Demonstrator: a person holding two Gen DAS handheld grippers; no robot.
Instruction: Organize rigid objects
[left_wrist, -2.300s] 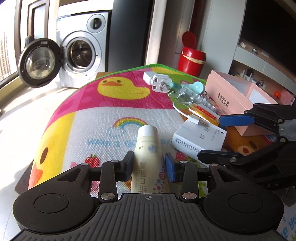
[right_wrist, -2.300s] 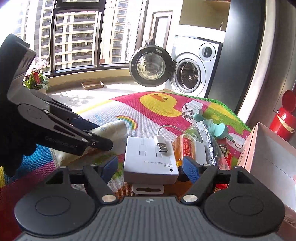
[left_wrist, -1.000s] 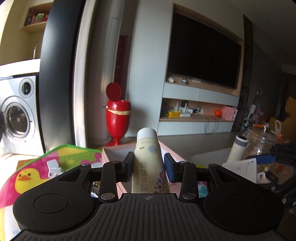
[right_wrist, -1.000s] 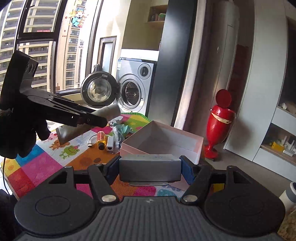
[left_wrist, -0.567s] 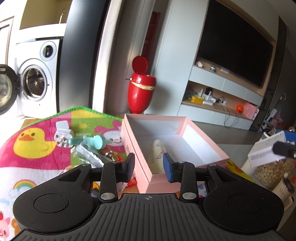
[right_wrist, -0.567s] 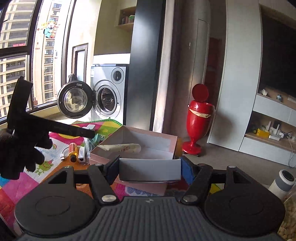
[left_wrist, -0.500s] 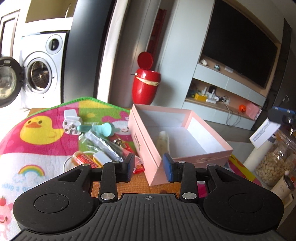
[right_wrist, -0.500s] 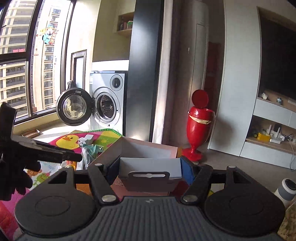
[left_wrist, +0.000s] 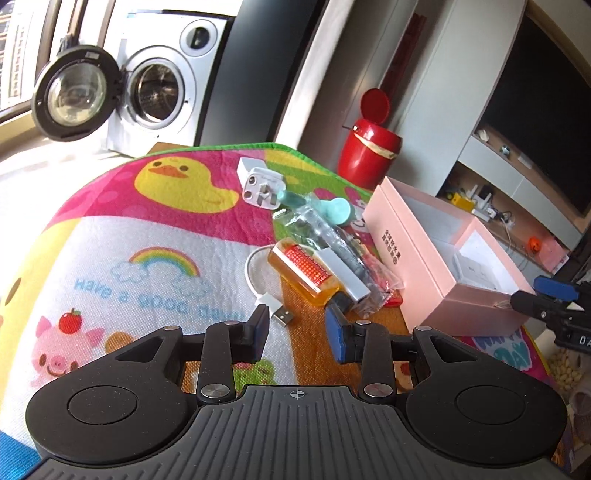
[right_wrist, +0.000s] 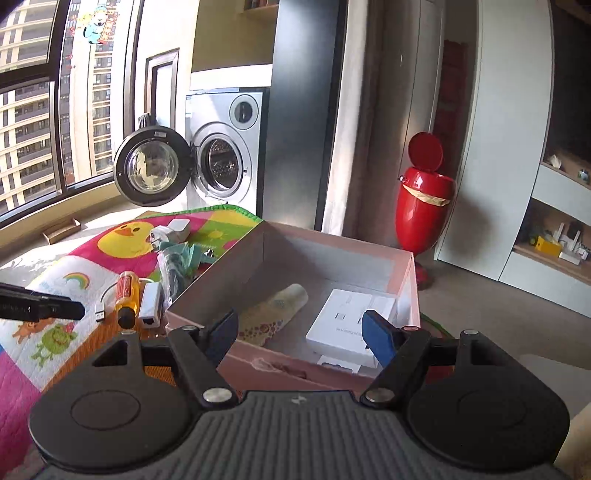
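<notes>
So the pink box (right_wrist: 406, 280) already has two things in it: the cream tube (right_wrist: 275, 308) lying slantwise on the left and the white charger box (right_wrist: 351, 328) to its right. The right gripper (right_wrist: 301, 330) hangs over the near rim with nothing between its fingers. Its jaws have just been opening, and the white box sits on the bottom below them, let go. The left gripper (left_wrist: 297, 326) is empty too, jaws partly apart, tilted down at the mat (left_wrist: 110, 236) with the cable plug (left_wrist: 282, 315) just ahead at 12 o'clock.

What I'd worry about: the leftover stuff is one tight heap. The orange bottle (left_wrist: 306, 271) lies right against the white adapter (left_wrist: 345, 275), with the clear plastic bag (left_wrist: 332, 236) on top at 1 o'clock and the cable (left_wrist: 258, 284) looped under it. Pinch the bottle and the bag or cable probably drags along. The bottle is round and smooth, so it could squirt out of a narrow grip. The right gripper also sits close to the box's near wall, so pulling back low could shove the box.

The white plug (left_wrist: 258, 181) and the teal fan (left_wrist: 332, 208) sit farther off at 12.
</notes>
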